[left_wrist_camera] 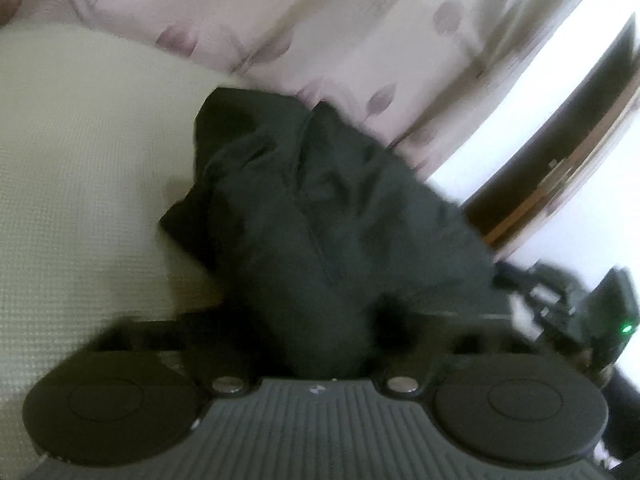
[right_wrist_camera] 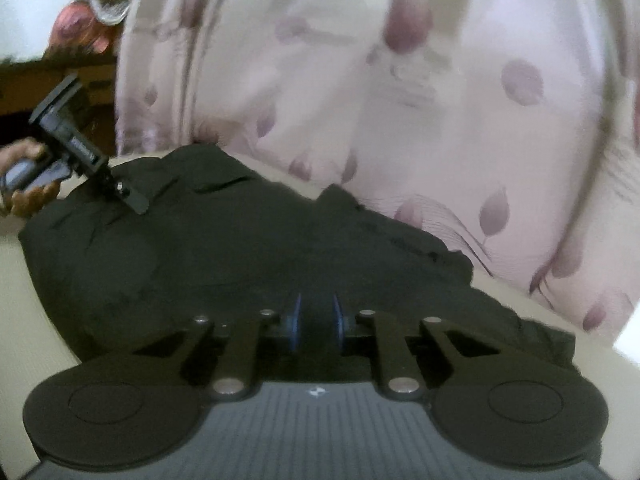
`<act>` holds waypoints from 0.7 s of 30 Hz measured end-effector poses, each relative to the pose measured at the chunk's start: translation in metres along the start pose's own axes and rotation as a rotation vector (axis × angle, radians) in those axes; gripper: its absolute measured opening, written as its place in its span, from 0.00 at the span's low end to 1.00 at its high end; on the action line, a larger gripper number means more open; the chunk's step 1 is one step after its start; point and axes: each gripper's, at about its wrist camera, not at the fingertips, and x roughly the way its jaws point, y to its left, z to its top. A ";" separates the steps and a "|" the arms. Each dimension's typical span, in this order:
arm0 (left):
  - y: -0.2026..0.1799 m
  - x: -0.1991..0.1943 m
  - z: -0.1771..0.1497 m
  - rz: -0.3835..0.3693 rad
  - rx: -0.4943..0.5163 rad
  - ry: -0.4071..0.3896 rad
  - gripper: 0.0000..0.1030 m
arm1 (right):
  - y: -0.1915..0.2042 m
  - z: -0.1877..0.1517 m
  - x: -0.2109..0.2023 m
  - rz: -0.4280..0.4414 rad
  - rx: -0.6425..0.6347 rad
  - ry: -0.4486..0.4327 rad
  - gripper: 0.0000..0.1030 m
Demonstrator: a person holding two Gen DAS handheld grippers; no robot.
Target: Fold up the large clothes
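Currently dark garment [right_wrist_camera: 240,248] lies bunched on cream bed [left_wrist_camera: 80,160], long axis running between both tools; right gripper [right_wrist_camera: 316,322] pinches its near edge, left gripper [right_wrist_camera: 132,200] spread wide over far end

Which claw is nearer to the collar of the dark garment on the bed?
Left. The left claw is at the far end of the dark garment, beside the collar; the right claw pinches its near edge, far from the collar.
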 end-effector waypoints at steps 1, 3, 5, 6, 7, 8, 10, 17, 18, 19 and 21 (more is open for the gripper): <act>0.001 0.002 -0.001 -0.022 0.007 0.000 1.00 | 0.001 0.001 0.005 -0.002 -0.029 0.010 0.16; 0.001 0.005 -0.005 -0.044 0.012 -0.024 0.98 | 0.002 0.001 0.013 0.006 -0.053 0.025 0.16; -0.001 0.007 -0.010 -0.057 0.000 -0.029 0.74 | 0.002 -0.001 0.026 0.009 -0.077 0.054 0.16; 0.000 0.012 -0.012 -0.099 -0.043 0.006 0.40 | 0.002 -0.004 0.034 0.012 -0.082 0.072 0.15; 0.000 0.015 -0.015 -0.123 -0.092 0.006 0.40 | 0.001 -0.007 0.043 0.028 -0.070 0.104 0.14; -0.006 0.013 -0.020 -0.107 -0.102 -0.025 0.36 | 0.002 -0.011 0.050 0.036 -0.048 0.123 0.12; -0.016 0.006 -0.024 -0.110 -0.119 -0.060 0.28 | 0.005 -0.019 0.061 0.034 0.005 0.127 0.10; -0.079 -0.027 -0.009 -0.146 -0.206 -0.182 0.26 | -0.001 -0.031 0.063 0.068 0.295 0.089 0.10; -0.092 -0.028 -0.004 -0.151 -0.219 -0.185 0.26 | 0.002 -0.031 0.062 0.080 0.328 0.084 0.10; -0.108 -0.027 0.001 -0.152 -0.216 -0.186 0.26 | 0.006 -0.032 0.061 0.075 0.329 0.080 0.10; -0.139 -0.023 0.010 -0.141 -0.192 -0.182 0.26 | 0.013 -0.032 0.058 0.059 0.341 0.070 0.10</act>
